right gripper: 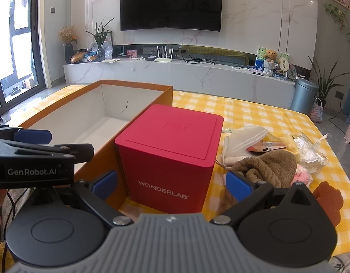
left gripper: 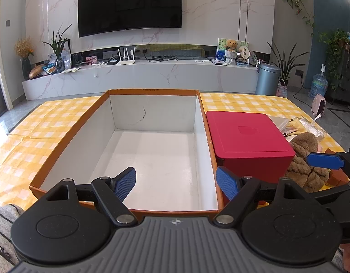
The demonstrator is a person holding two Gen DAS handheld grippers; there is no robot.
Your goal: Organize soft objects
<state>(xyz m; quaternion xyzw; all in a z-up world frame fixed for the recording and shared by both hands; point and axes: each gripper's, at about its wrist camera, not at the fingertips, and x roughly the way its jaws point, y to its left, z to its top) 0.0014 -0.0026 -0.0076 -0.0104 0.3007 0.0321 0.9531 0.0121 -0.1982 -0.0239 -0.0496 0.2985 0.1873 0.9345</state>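
Note:
A large orange cardboard box (left gripper: 152,91) with a white inside stands empty on the yellow checked tablecloth; its near rim lies under my left gripper (left gripper: 176,183), which is open and holds nothing. The same box (right gripper: 134,84) shows at left in the right wrist view. A red WONDERLAB cube (right gripper: 170,157) stands right of it, and my right gripper (right gripper: 171,185) is open with the cube's front between its blue pads. Right of the cube lie a brown fuzzy cloth (right gripper: 266,168), a pink knitted item (right gripper: 303,174), an orange sponge (right gripper: 327,196) and a white mask (right gripper: 245,138).
Crumpled clear plastic packaging (right gripper: 309,150) lies behind the soft items. The table's right edge (right gripper: 338,166) drops to the floor. A marble TV bench (left gripper: 138,77) and a grey bin (left gripper: 267,78) stand beyond the table. My left gripper's arm (right gripper: 34,159) shows at left in the right wrist view.

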